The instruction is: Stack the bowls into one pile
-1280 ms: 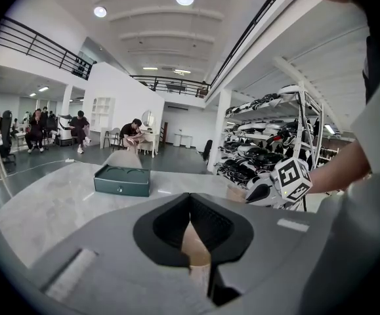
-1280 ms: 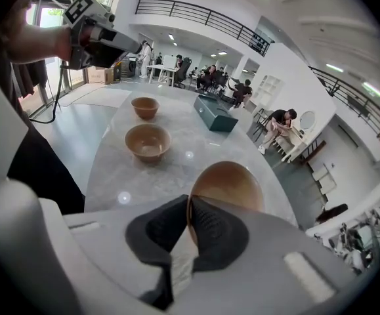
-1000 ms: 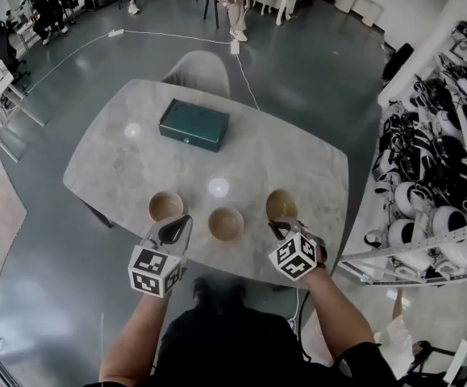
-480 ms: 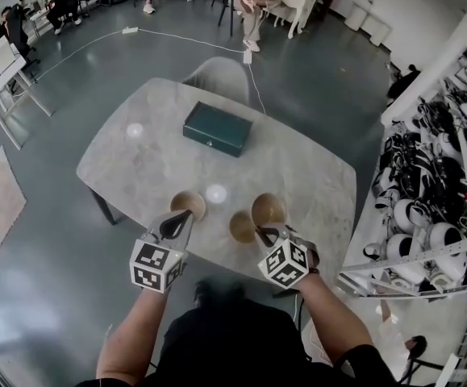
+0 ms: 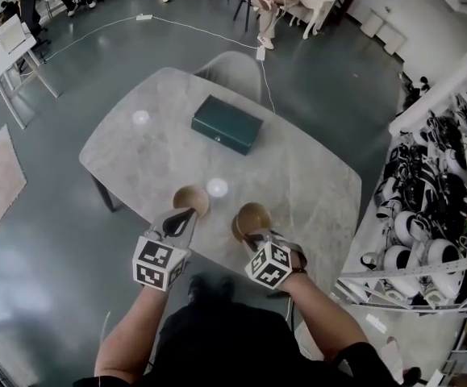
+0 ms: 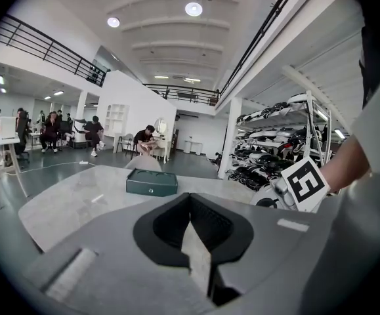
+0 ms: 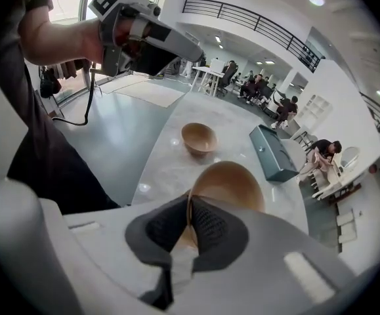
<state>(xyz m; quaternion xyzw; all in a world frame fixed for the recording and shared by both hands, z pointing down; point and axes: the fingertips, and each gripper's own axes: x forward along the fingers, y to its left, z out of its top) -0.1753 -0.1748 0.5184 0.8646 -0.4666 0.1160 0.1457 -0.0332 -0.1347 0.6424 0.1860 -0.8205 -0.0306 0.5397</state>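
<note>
Right gripper [image 5: 253, 234], clamped on its bowl's [image 5: 253, 214] rim, has swung left. That bowl's now on the near side of the green box [image 5: 227, 124], over where the middle bowl sat. Left gripper [image 5: 181, 218] is pinched shut and empty, right by the other bowl [image 5: 191, 199], near-left of the box.

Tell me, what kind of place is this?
Probably a big open workshop or lab hall: shelves crammed with gear, people seated at the far end, and a railed upper balcony.
</note>
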